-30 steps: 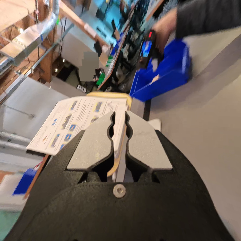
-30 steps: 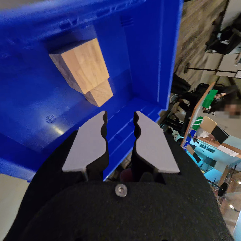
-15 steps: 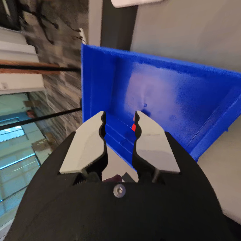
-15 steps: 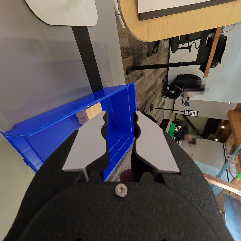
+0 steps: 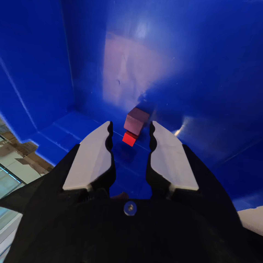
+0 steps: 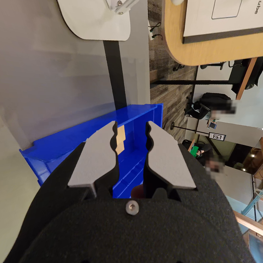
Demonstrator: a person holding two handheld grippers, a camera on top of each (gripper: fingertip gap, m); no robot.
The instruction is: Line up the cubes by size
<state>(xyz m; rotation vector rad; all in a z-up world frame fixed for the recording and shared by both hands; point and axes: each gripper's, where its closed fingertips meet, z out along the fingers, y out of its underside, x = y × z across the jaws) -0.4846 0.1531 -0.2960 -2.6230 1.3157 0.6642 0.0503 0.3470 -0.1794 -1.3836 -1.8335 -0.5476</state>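
Note:
My left gripper [image 5: 130, 124] is open and reaches inside a blue bin [image 5: 56, 71]. Just beyond its fingertips lie a dull purple-brown cube [image 5: 135, 122] and a smaller red cube [image 5: 128, 140] touching it; neither pad touches them. My right gripper [image 6: 131, 124] is open and empty, held in front of the blue bin [image 6: 64, 143], which stands on a grey table [image 6: 49, 71]. Light wooden cubes [image 6: 120, 138] show inside the bin, just past my left fingertip [image 6: 112, 128].
A white rounded base [image 6: 99, 21] stands on the table beyond the bin, next to a black strip [image 6: 113, 71]. The table edge and a wood-pattern floor [image 6: 168, 92] lie to the right, with another desk [image 6: 199, 49] and people farther off. About 60 cm separates my left fingertips from my right.
My left gripper swung from the room toward the bin and moved deep inside it, close to the red and purple cubes. My right gripper drew back out of the bin.

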